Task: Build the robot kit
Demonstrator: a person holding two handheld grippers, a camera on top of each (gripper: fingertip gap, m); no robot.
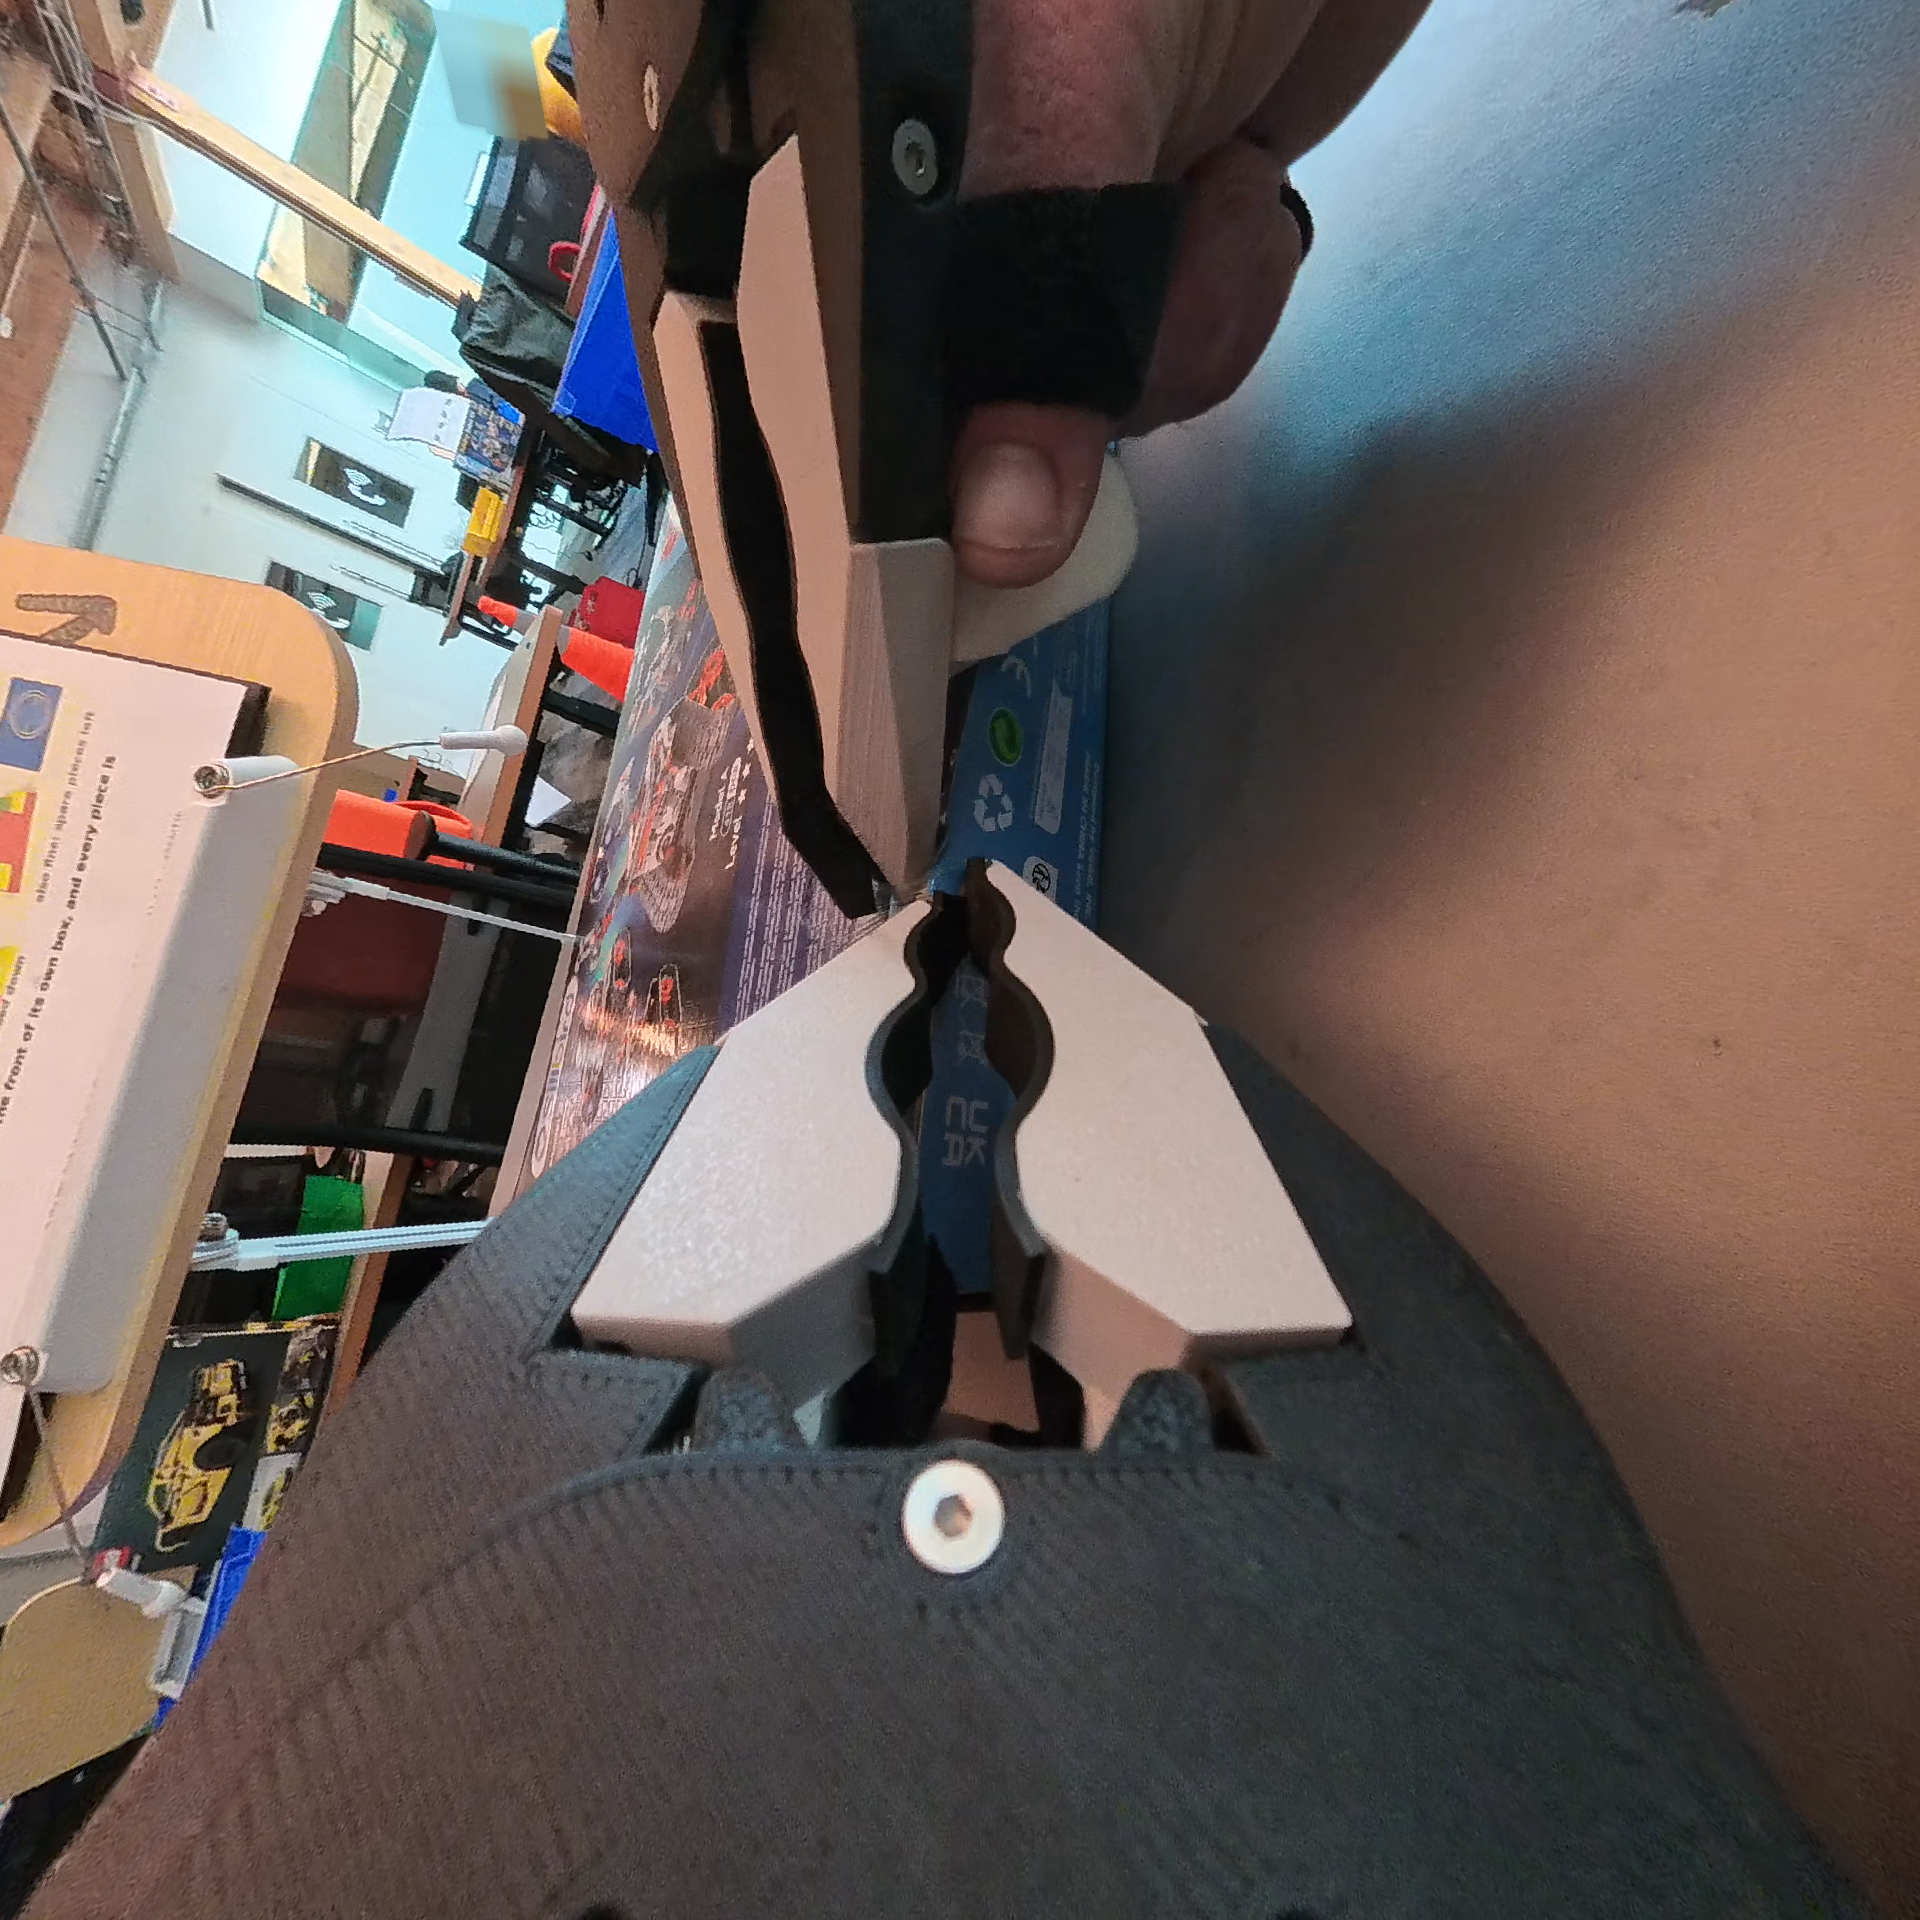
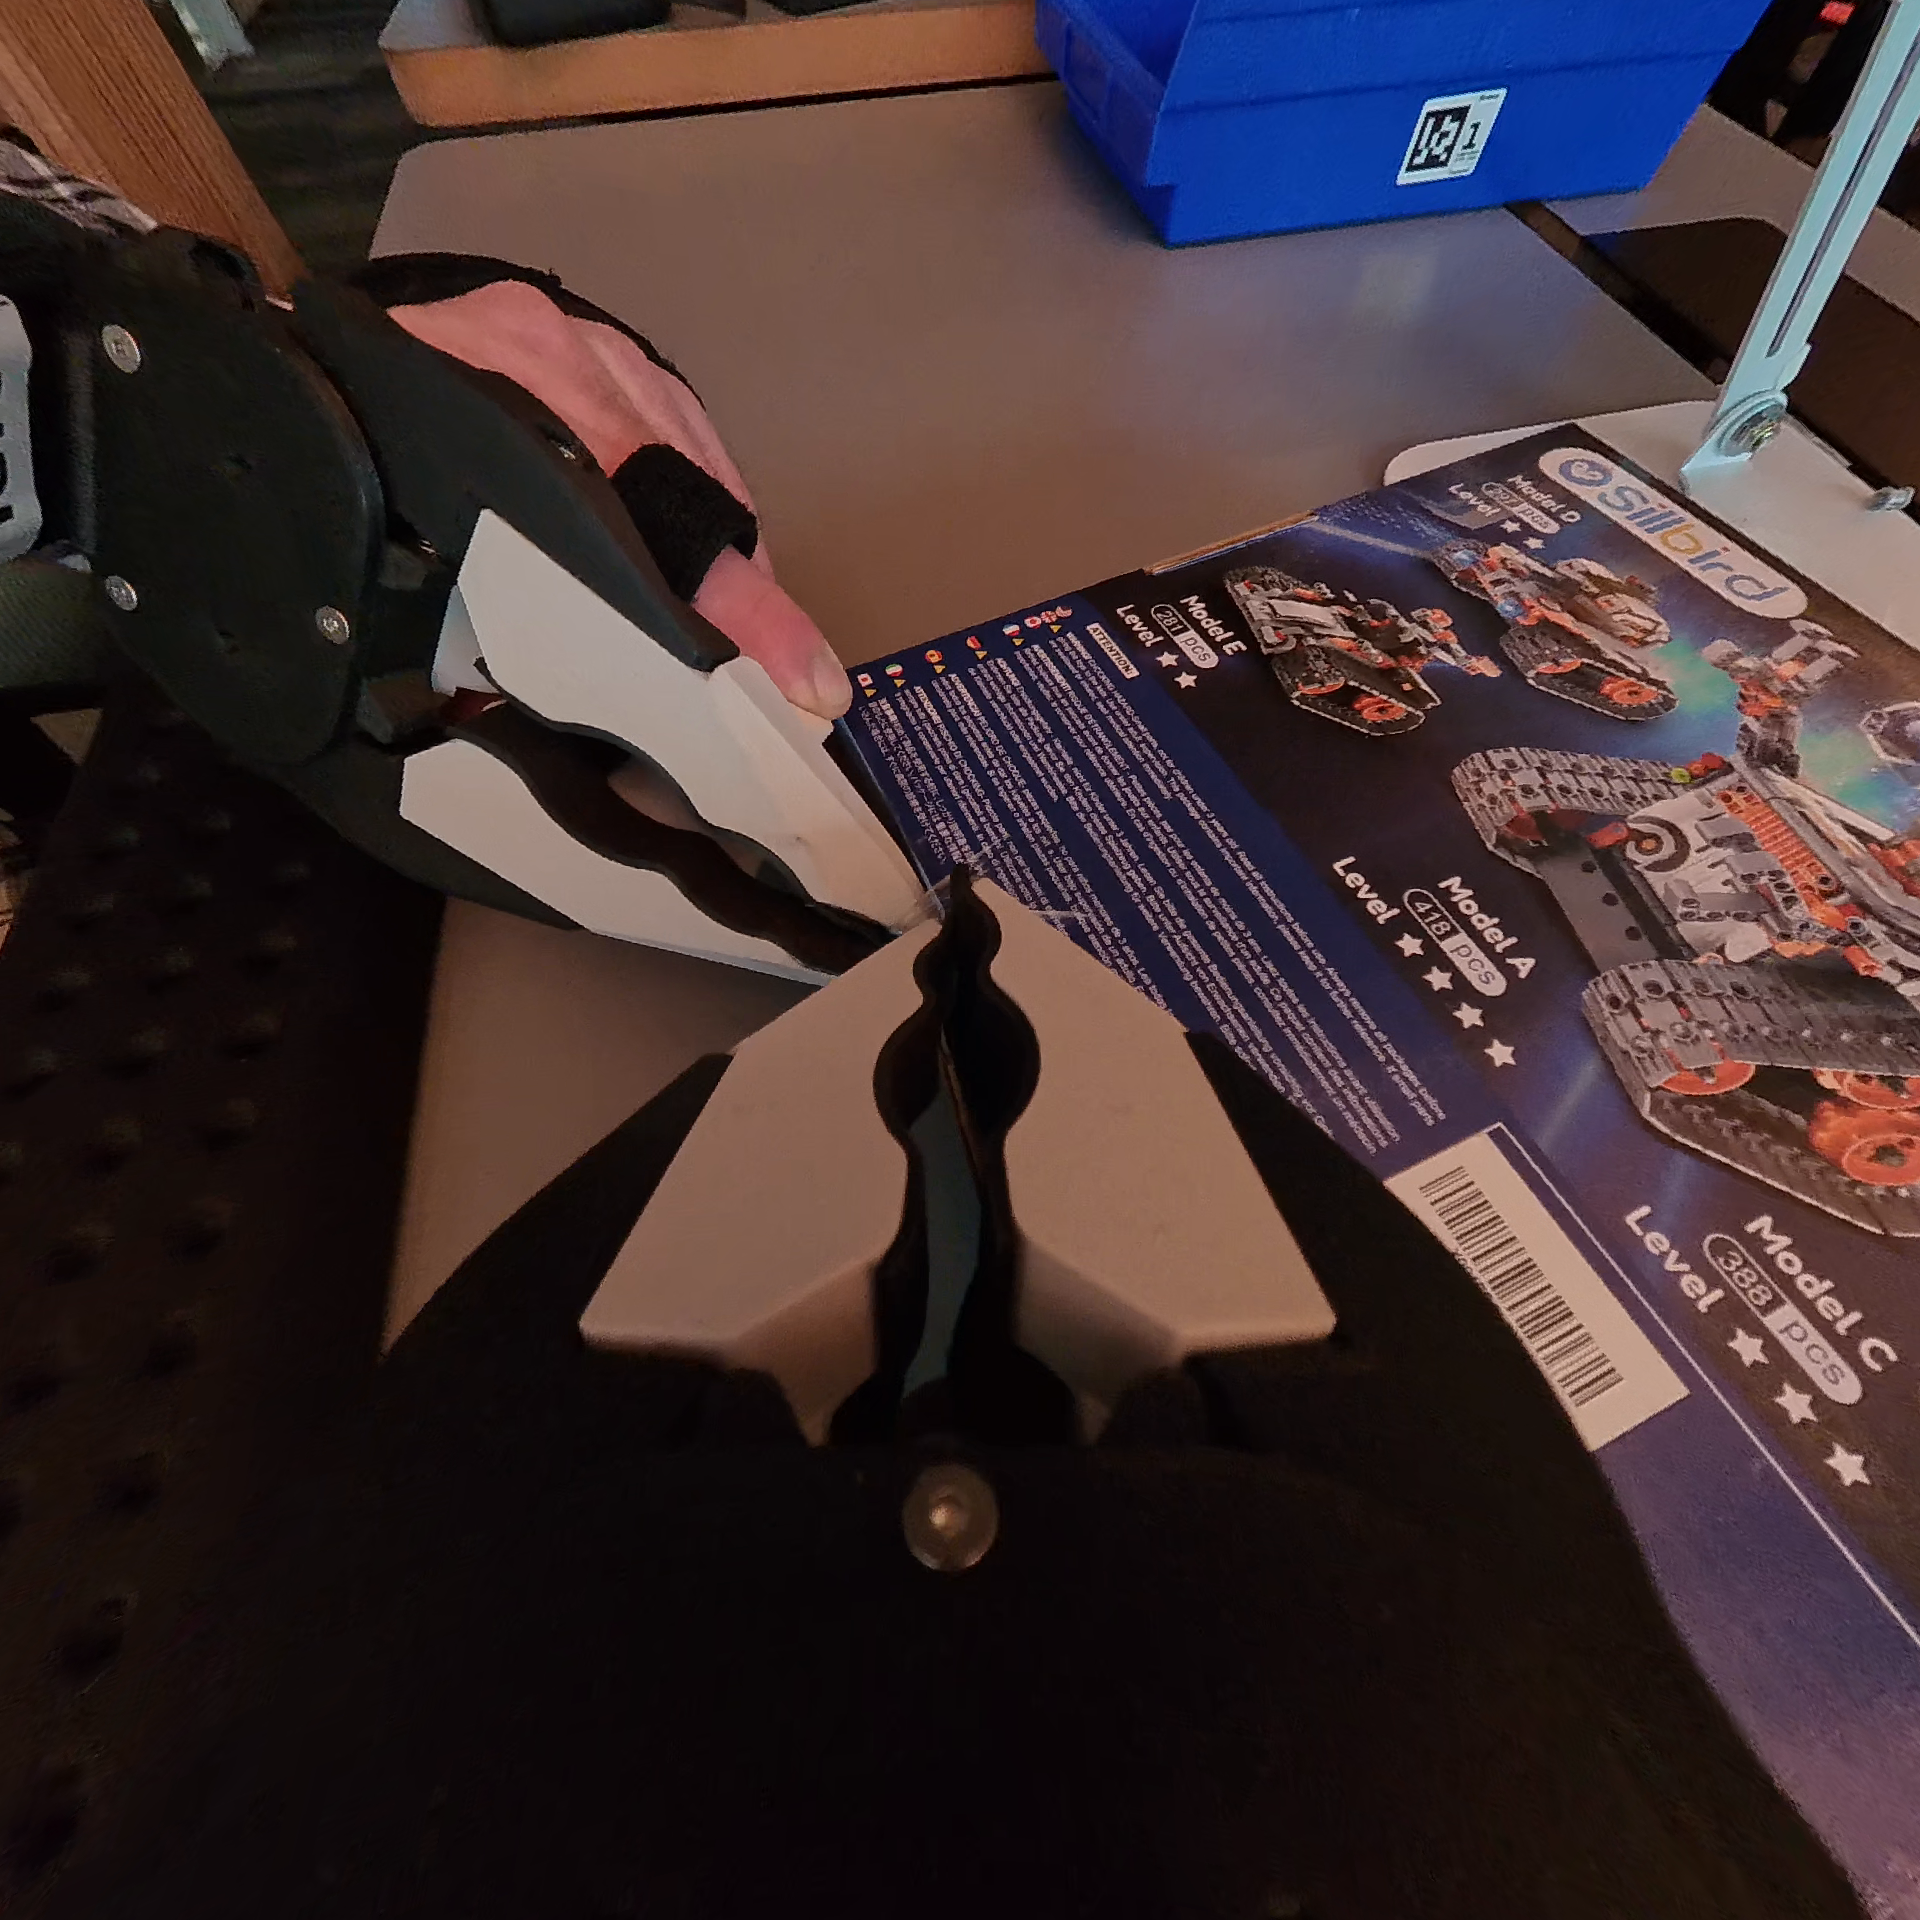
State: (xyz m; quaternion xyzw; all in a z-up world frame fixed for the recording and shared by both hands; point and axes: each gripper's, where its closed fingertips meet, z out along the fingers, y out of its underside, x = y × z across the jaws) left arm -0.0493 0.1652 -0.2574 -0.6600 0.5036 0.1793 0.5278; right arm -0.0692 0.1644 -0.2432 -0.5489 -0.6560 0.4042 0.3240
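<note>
A workshop or lab: blue parts bin beyond the claw, metal brackets, shelving and stacked boxes to its left.

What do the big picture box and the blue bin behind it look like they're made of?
Picture box: likely printed cardboard with a slight sheen, judging by its thin folded edge. Blue bin: probably moulded plastic, smooth and evenly coloured.
</note>
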